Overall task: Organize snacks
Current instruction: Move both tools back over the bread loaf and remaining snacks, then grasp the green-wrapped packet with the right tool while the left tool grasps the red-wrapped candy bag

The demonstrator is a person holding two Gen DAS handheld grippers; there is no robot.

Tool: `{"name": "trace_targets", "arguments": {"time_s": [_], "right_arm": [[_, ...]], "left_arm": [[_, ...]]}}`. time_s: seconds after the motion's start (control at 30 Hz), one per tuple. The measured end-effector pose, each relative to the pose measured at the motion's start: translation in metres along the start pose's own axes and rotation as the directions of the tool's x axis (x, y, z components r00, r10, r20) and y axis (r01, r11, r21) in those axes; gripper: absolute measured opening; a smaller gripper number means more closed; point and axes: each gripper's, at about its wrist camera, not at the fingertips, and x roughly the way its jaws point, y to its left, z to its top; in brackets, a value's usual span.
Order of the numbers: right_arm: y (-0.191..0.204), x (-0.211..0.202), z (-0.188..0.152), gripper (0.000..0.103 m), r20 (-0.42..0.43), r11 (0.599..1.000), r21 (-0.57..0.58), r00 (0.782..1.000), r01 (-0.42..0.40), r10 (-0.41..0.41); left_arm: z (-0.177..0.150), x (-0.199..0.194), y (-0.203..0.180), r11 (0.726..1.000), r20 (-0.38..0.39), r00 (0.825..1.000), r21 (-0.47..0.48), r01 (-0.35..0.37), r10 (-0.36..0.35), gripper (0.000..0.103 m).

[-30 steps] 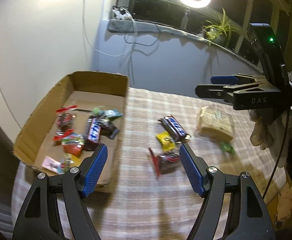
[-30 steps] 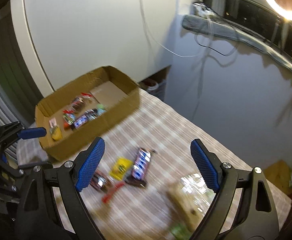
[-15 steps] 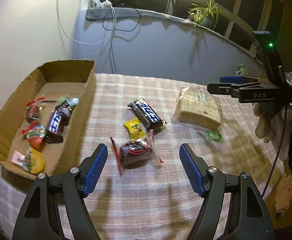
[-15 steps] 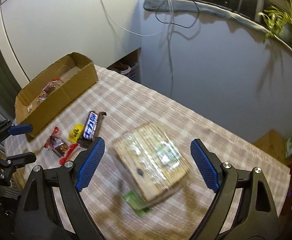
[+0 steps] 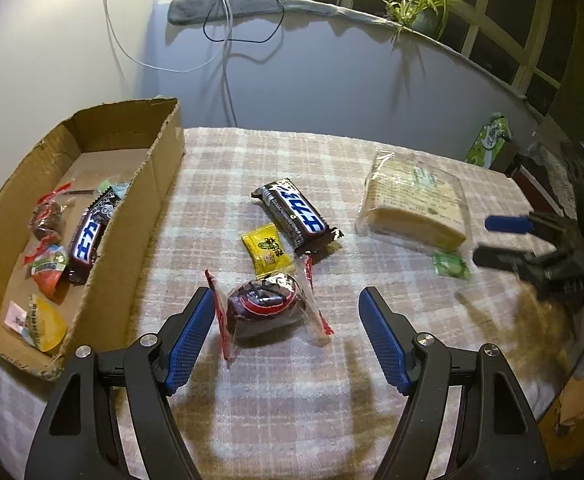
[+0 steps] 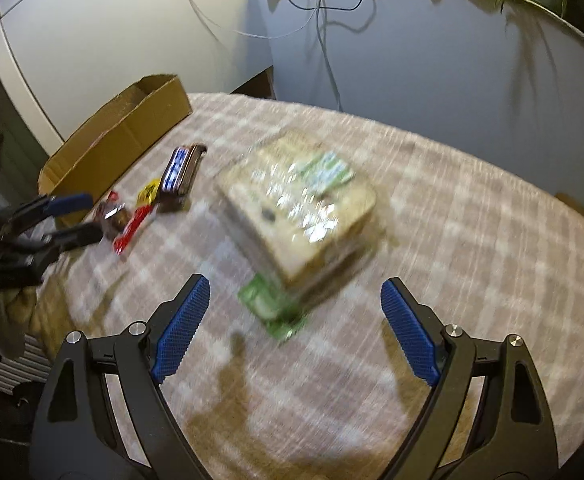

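A: Setting? 
B: Table under a pink-and-white checked cloth (image 5: 275,152), pale wall behind, window ledge with a potted plant (image 5: 424,12) and trailing cables.

A: Container? 
B: One open cardboard box (image 5: 163,160) at the table's left edge. Contents: a dark chocolate bar with blue lettering (image 5: 87,236), several small wrapped sweets in red, green and yellow.

A: Loose items on the cloth? 
B: Second chocolate bar (image 5: 296,214), mid-table. Yellow sachet (image 5: 267,247), just beside it. Dark round snack in a clear red-edged wrapper (image 5: 265,306), nearest the left gripper. Clear-wrapped sponge cake (image 5: 414,200), to the right. Small green sachet (image 5: 450,265), touching or just beside the cake's near corner.

A: Left gripper (image 5: 287,328)? 
B: Jaws spread wide, nothing held; the red-edged snack lies between the pads, untouched.

A: Right gripper (image 6: 292,328)? 
B: Jaws wide apart, empty; it hangs over the cake and green sachet. That view is blurred.
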Motion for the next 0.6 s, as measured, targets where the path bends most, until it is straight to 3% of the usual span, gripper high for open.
{"name": "trace_targets", "arguments": {"time_s": [0.07,0.13,0.23,0.6], "right_arm": [[0.003,0.003,-0.005,0.09,-0.009,1.0,-0.016,1.0,-0.009,0.009],[0.006,0.008,-0.008,0.08,-0.021,1.0,-0.027,1.0,-0.013,0.013],[0.01,0.015,-0.01,0.075,-0.038,0.999,-0.034,0.999,-0.026,0.025],[0.031,0.026,-0.013,0.061,-0.034,0.996,-0.088,0.999,0.027,-0.03]], "left_arm": [[0.0,0.002,0.0,1.0,-0.003,1.0,0.003,-0.008,0.008,0.074],[0.002,0.006,0.0,1.0,-0.008,1.0,0.008,-0.013,0.013,0.074],[0.002,0.01,0.001,1.0,-0.015,1.0,0.009,-0.017,0.017,0.074],[0.0,0.034,0.01,0.999,-0.053,0.998,-0.021,-0.045,0.043,0.074]]}}
